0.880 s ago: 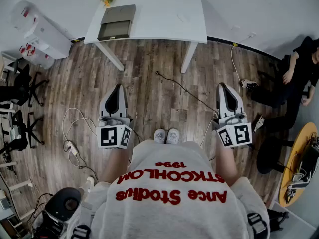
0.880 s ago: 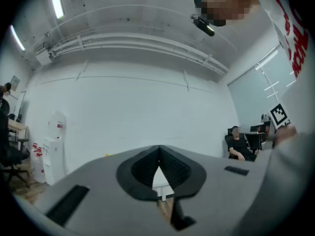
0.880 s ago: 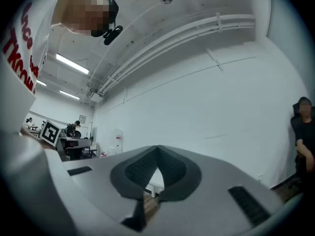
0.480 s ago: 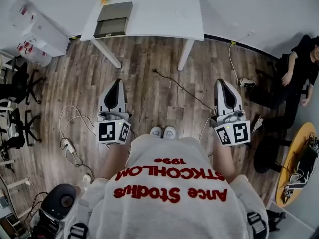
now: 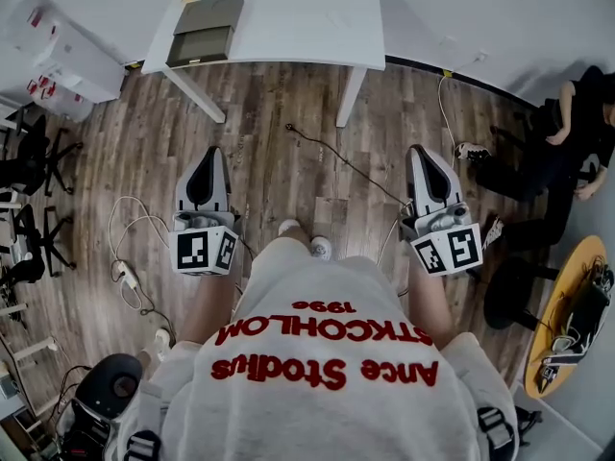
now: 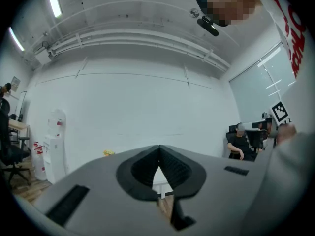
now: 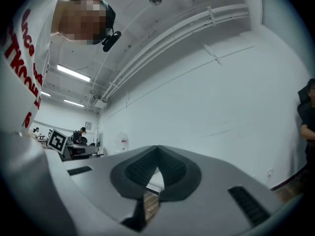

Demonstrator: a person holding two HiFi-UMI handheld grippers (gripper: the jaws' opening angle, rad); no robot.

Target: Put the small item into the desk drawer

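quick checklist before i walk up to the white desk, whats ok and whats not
1. Left gripper empty: ok, jaws together with nothing between them.
2. Right gripper empty: ok, jaws together with nothing between them.
3. Small item in hand: not ok, neither gripper holds anything.
4. White desk within reach: not ok, it stands across the wood floor.
5. Path clear: not ok, a black cable lies between the person and the desk.
6. Drawer open: cannot tell, the grey box on the desk is too small to make out.
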